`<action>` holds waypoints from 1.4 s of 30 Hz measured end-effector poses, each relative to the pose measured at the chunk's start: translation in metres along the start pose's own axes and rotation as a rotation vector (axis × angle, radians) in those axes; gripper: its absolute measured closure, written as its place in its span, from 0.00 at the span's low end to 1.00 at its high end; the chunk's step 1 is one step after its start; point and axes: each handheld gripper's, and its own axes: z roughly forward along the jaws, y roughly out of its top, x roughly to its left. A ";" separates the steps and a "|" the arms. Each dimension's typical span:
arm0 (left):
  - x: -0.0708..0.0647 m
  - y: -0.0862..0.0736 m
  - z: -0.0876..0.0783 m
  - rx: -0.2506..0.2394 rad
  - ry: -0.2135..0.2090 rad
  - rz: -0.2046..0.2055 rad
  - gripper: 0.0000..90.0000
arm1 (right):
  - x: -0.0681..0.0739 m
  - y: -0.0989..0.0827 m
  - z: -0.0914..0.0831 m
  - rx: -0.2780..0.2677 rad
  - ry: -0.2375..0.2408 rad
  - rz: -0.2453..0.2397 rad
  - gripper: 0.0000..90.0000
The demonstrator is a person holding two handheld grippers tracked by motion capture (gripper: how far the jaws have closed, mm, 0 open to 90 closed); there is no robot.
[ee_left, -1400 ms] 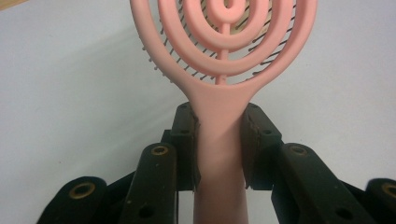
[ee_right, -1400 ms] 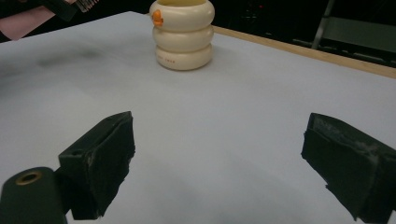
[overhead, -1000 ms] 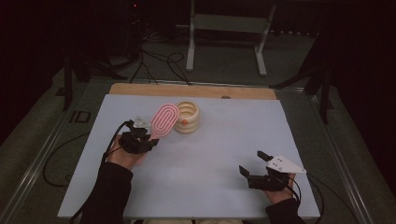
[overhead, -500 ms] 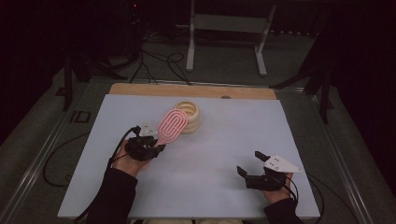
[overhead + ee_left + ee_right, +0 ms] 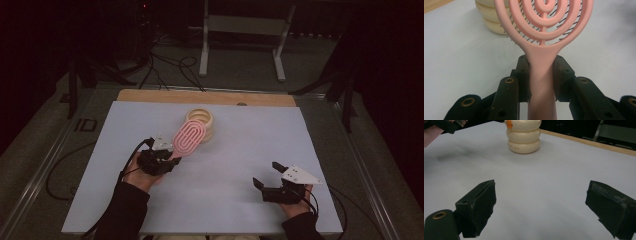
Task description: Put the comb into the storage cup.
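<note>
A pink hairbrush (image 5: 189, 138) with an open looped head and dark bristles is held above the white table (image 5: 240, 165). My left gripper (image 5: 169, 158) is shut on its handle (image 5: 541, 82), the head (image 5: 544, 20) pointing toward a cream ribbed holder (image 5: 202, 122). The holder (image 5: 491, 17) stands upright just behind the brush head. My right gripper (image 5: 266, 177) hovers open over the table's front right, its fingers (image 5: 477, 207) wide apart with nothing between them. From there the holder (image 5: 524, 136) stands far ahead on the sheet.
A wooden strip (image 5: 210, 97) runs along the table's far edge. Beyond it a metal stand (image 5: 240, 35) and cables (image 5: 160, 60) lie on the dark floor. A cable (image 5: 75, 175) trails off the left side.
My left gripper has carried the brush rightward and nearer, so its head now overlaps the holder's front. The right gripper has barely shifted.
</note>
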 end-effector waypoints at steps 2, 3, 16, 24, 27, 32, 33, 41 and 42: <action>-0.005 0.002 0.002 0.002 -0.008 0.014 0.79 | 0.000 0.001 0.001 0.003 -0.005 -0.001 0.10; -0.006 0.003 0.003 0.002 -0.011 0.019 0.79 | 0.000 0.001 0.001 0.006 -0.004 0.000 0.10; -0.015 0.005 0.007 -0.010 -0.018 0.051 0.79 | -0.005 0.020 -0.001 -0.005 -0.010 0.019 0.10; -0.019 0.006 0.008 -0.022 -0.019 0.067 0.79 | -0.009 0.035 0.006 0.000 0.016 0.043 0.10; -0.021 0.007 0.009 -0.028 -0.018 0.074 0.79 | -0.010 0.038 0.008 0.001 0.022 0.053 0.10; -0.023 0.006 0.011 -0.034 -0.015 0.080 0.79 | -0.007 0.047 0.016 0.006 0.043 0.053 0.10; -0.023 0.006 0.011 -0.034 -0.015 0.080 0.79 | -0.007 0.047 0.016 0.006 0.043 0.053 0.10; -0.029 0.007 0.014 -0.037 -0.024 0.096 0.79 | -0.002 0.057 0.026 0.023 0.068 0.065 0.09; -0.030 0.007 0.014 -0.041 -0.025 0.095 0.79 | -0.002 0.058 0.027 0.026 0.075 0.066 0.09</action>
